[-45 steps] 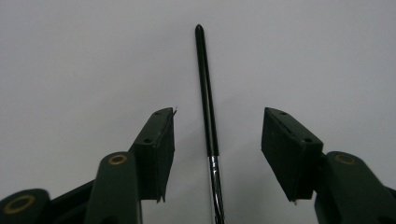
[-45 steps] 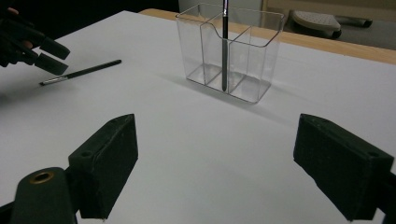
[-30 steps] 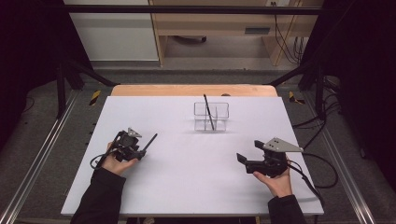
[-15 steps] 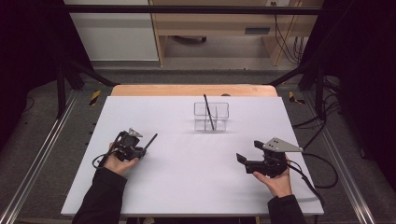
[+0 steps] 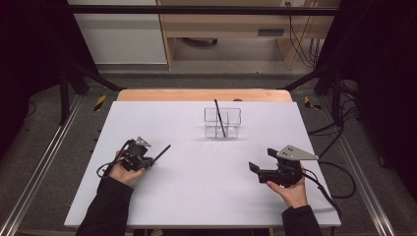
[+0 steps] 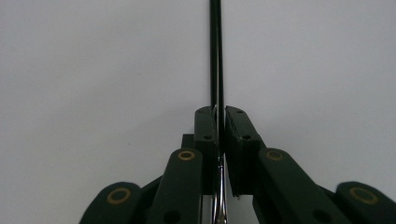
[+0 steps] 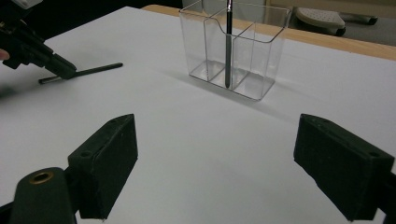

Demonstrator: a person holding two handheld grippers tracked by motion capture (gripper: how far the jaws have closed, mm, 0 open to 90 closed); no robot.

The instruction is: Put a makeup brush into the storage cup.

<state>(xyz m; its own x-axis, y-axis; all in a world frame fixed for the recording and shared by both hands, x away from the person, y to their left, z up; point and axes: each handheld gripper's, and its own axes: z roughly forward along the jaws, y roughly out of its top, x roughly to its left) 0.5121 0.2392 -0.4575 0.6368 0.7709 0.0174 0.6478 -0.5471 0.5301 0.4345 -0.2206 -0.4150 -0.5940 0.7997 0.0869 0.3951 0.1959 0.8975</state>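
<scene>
Nothing has shifted lately: left gripper (image 5: 147, 161) at lower left stays clenched on a pen (image 6: 215, 56), seemingly bound for the clear holder (image 5: 223, 123) at upper centre, while right gripper (image 7: 215, 163) waits agape.

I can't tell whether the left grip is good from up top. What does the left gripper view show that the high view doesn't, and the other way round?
Left gripper view alone: the fingers pressed shut on a thin black pen, which runs straight out ahead of them, with a shiny metal part behind the pinch.

High view alone: the clear divided holder with a second black pen leaning in it, and the right gripper resting low on the table, apart from both.

Both: the held pen, the left gripper, and the white tabletop.
</scene>
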